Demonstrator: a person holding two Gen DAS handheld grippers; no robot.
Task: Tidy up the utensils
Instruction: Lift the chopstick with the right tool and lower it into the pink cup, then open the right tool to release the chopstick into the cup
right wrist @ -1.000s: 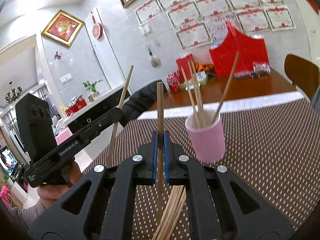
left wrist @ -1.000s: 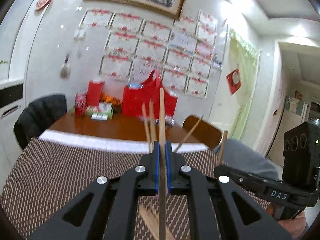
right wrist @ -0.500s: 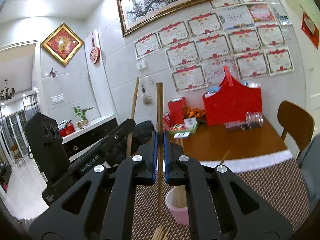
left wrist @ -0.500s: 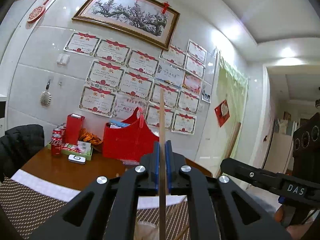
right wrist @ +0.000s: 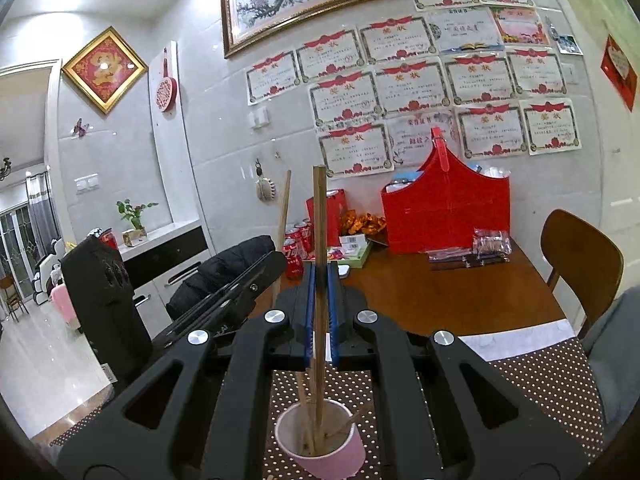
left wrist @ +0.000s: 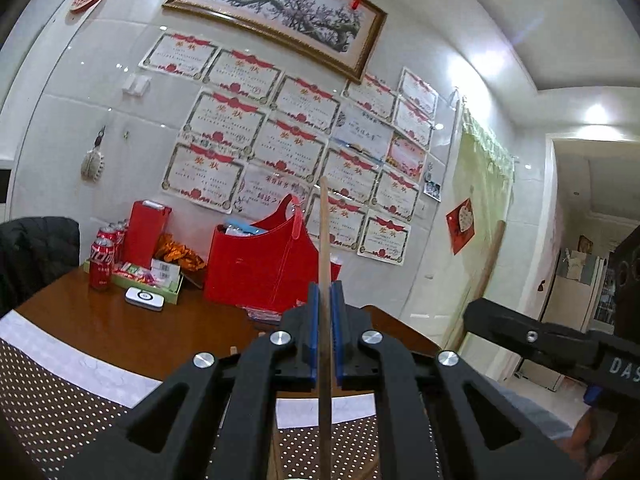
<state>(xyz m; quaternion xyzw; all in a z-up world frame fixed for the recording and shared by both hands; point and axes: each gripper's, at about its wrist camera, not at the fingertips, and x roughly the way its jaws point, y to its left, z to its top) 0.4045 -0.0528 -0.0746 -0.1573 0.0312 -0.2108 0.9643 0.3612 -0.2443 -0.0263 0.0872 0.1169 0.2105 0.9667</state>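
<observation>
My left gripper is shut on a wooden chopstick held upright above the table. My right gripper is shut on another wooden chopstick, also upright, with its lower end inside the pink cup. The cup stands on the dotted brown mat and holds several other chopsticks. In the right wrist view the left gripper is at the left with its chopstick sticking up. In the left wrist view the right gripper's body is at the right.
A red basket, red cola cans, a red box, snack packs and a small white device sit at the back of the brown table. A wooden chair stands at the right. A black jacket hangs at the left.
Both grippers have risen and tilted up with their chopsticks. The right chopstick's lower end has moved over and into the pink cup, which has slid down to the bottom of the right wrist view.
</observation>
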